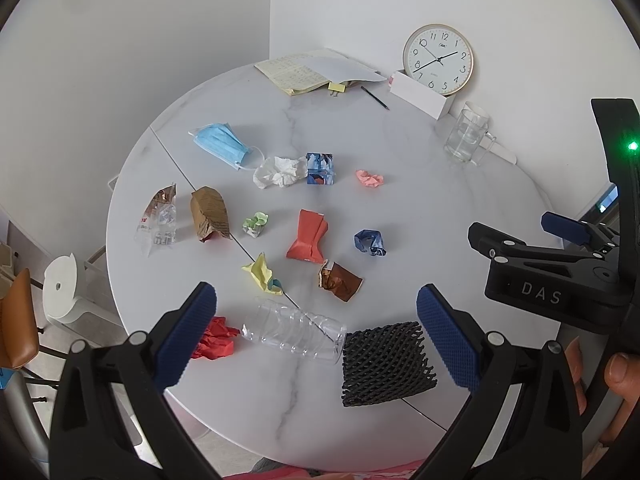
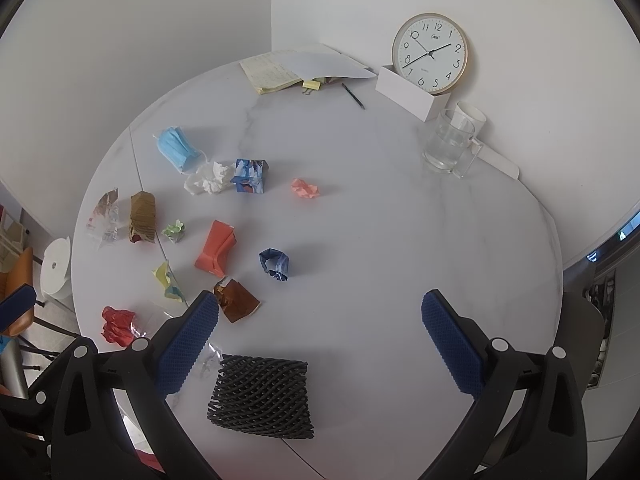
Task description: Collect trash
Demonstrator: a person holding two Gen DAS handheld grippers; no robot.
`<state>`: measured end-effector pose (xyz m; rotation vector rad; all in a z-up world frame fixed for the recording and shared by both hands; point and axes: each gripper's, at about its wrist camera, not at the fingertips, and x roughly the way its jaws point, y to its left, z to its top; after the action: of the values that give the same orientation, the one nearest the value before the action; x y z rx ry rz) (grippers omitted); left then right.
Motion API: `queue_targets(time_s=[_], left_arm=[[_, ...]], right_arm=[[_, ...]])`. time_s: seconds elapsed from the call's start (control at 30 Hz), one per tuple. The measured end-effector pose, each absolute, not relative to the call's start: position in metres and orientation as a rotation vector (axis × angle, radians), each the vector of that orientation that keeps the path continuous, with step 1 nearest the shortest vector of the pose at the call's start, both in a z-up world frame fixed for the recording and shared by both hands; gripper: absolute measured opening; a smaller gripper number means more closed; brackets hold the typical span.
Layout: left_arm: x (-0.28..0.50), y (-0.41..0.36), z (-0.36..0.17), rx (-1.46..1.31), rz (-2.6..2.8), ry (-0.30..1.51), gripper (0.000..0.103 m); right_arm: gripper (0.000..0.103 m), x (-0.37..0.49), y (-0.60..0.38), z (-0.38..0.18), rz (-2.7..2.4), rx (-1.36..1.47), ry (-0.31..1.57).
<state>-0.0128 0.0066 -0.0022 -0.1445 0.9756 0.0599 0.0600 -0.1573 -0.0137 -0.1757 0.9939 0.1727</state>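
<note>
While your left tool [image 1: 316, 330] and right tool [image 2: 320, 336] gape empty above the surface [image 2: 380, 240], black foam netting [image 2: 262, 396] lies below them, clear bottle [image 1: 296, 330] touching the netting's left edge.

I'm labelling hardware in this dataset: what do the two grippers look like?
Both match: black plastic arms with silver rivets, ending in blue knurled pads. The left gripper and right gripper look identical; in the left view the right one's body reads "DAS", with a green light above.
</note>
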Motion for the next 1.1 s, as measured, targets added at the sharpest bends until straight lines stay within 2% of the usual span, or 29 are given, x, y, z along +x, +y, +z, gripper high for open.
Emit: queue_targets(time_s=[1.1], left_arm=[[-0.0120, 0.0069, -0.0044, -0.136, 0.062, 0.980, 0.096]], right_arm=[[0.101, 0.0624, -0.1584, -0.0134, 0.170, -0.180, 0.997]])
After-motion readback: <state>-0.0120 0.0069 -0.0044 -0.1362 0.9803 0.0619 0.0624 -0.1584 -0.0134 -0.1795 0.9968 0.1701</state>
